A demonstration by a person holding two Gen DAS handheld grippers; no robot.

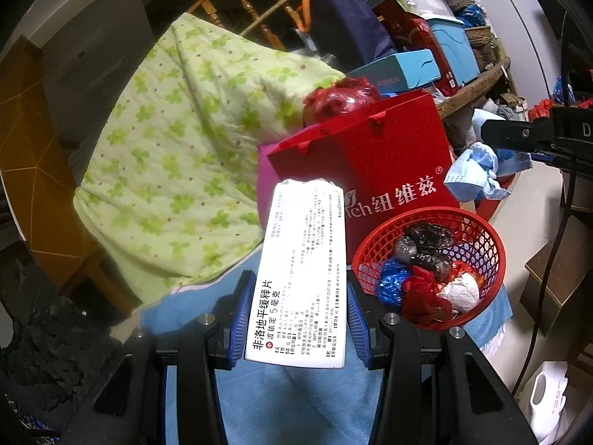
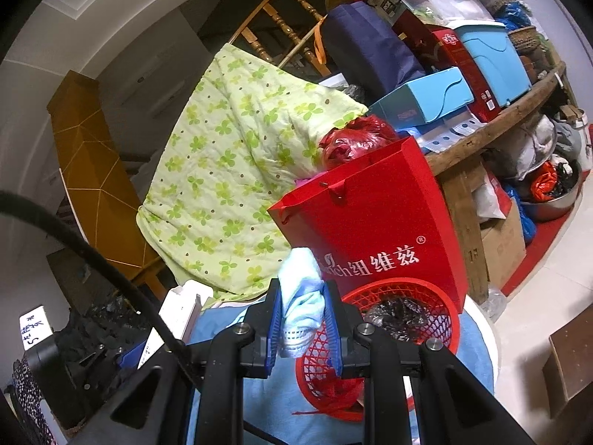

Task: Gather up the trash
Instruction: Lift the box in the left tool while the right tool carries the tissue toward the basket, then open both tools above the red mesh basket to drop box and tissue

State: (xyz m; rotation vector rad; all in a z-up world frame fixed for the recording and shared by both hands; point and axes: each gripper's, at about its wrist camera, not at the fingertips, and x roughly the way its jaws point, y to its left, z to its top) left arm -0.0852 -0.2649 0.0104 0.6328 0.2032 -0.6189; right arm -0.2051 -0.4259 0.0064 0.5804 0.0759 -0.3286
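Observation:
My left gripper (image 1: 298,319) is shut on a long white medicine box (image 1: 302,270) with black print, which sticks out ahead of the blue pads. To its right sits a red mesh basket (image 1: 478,233) holding several crumpled bags and wrappers. My right gripper (image 2: 302,328) is shut on a crumpled light blue face mask (image 2: 302,296), just left of and above the same red basket (image 2: 450,328). In the left wrist view the right gripper (image 1: 493,148) shows at the right edge with the blue mask (image 1: 476,172) hanging from it over the basket.
A red paper bag (image 1: 374,170) with white lettering stands right behind the basket, a red plastic bag (image 2: 355,139) behind it. A green clover quilt (image 1: 174,148) drapes to the left. A blue cloth (image 1: 296,400) covers the surface below. Boxes pile on a wooden table (image 2: 493,129) behind.

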